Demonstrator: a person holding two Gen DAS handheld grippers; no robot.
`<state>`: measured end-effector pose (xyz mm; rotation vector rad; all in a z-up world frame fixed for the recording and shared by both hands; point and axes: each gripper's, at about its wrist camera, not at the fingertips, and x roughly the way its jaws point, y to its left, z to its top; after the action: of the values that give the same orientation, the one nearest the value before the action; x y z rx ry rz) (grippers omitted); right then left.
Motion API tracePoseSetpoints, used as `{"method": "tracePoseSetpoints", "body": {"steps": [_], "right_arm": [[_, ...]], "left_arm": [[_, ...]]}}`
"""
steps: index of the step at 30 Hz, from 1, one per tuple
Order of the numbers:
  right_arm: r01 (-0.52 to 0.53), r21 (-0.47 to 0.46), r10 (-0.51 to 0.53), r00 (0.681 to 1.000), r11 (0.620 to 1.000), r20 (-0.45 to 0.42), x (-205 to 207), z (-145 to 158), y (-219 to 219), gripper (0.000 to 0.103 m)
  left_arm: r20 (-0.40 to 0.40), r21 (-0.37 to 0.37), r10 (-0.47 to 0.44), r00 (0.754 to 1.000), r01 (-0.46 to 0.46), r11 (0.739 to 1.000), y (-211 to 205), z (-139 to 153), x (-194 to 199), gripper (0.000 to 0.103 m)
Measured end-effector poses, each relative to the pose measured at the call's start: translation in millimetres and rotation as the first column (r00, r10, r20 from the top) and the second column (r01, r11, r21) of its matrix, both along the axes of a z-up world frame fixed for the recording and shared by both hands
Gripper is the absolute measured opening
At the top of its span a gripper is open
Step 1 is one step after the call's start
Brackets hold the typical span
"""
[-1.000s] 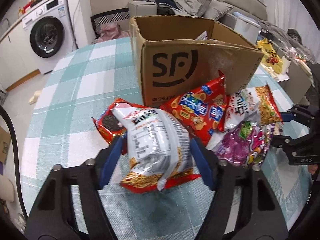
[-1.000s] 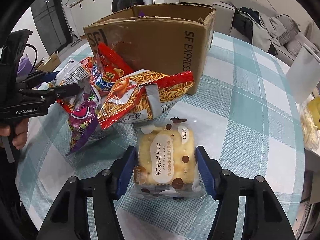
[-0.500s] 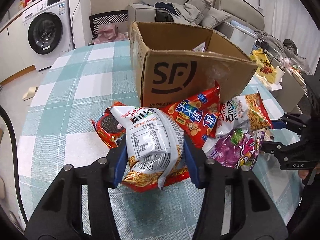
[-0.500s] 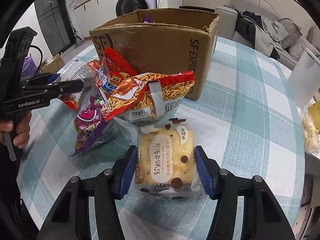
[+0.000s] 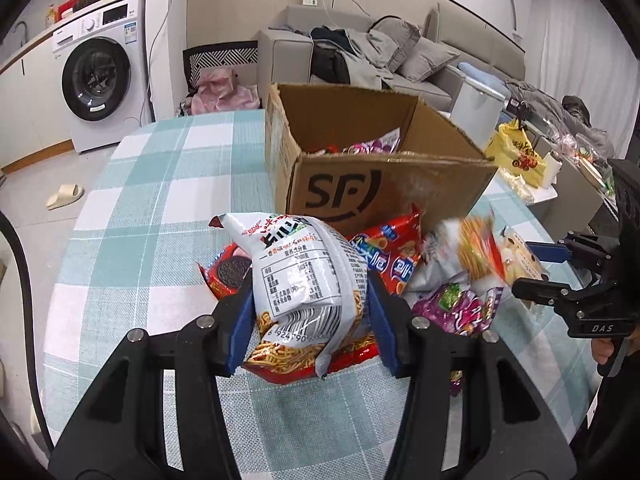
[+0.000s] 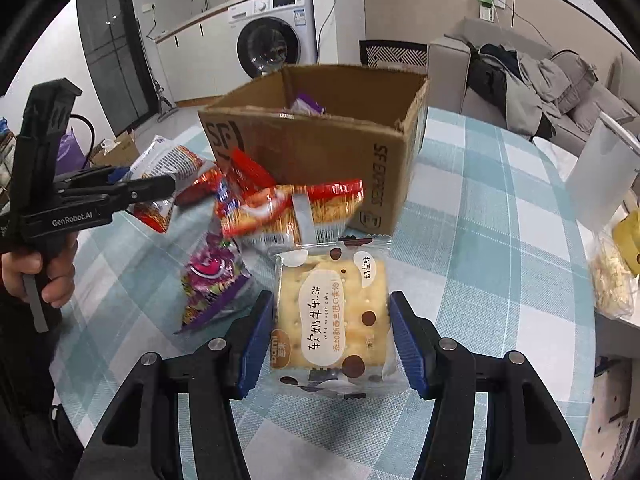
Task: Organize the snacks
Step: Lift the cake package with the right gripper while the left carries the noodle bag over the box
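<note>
My left gripper [image 5: 310, 316] is shut on a silver and red noodle snack bag [image 5: 304, 280] and holds it above the checked table, in front of the open cardboard SF box [image 5: 384, 184]. My right gripper [image 6: 332, 340] is shut on a clear-wrapped nougat cracker pack [image 6: 332, 316], also lifted. Between them on the table lie a red biscuit bag [image 5: 390, 256], a second noodle bag [image 6: 296, 208], a purple candy bag [image 6: 212, 280] and an Oreo pack [image 5: 230, 272]. The box holds some snacks [image 5: 368, 146].
The round table has a teal checked cloth [image 5: 160, 208]. A white container [image 6: 604, 176] and yellow bags [image 5: 518, 152] sit at its right side. A washing machine [image 5: 100, 80] and a sofa [image 5: 360, 52] stand behind.
Both grippers have closed on their packs and risen with them. The box interior has come into view.
</note>
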<state>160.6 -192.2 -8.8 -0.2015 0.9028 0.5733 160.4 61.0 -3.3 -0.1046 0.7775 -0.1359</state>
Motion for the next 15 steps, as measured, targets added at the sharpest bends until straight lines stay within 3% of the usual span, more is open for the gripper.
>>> {"method": "tracePoseSetpoints", "body": {"steps": [15], "right_arm": [[0.013,0.094,-0.020,0.997,0.995,0.073,-8.2,32.5,-9.6,0.058]], "left_arm": [[0.073,-0.022,0.005,0.997,-0.004,1.000,-1.1,32.7,-22.3,0.048]]}}
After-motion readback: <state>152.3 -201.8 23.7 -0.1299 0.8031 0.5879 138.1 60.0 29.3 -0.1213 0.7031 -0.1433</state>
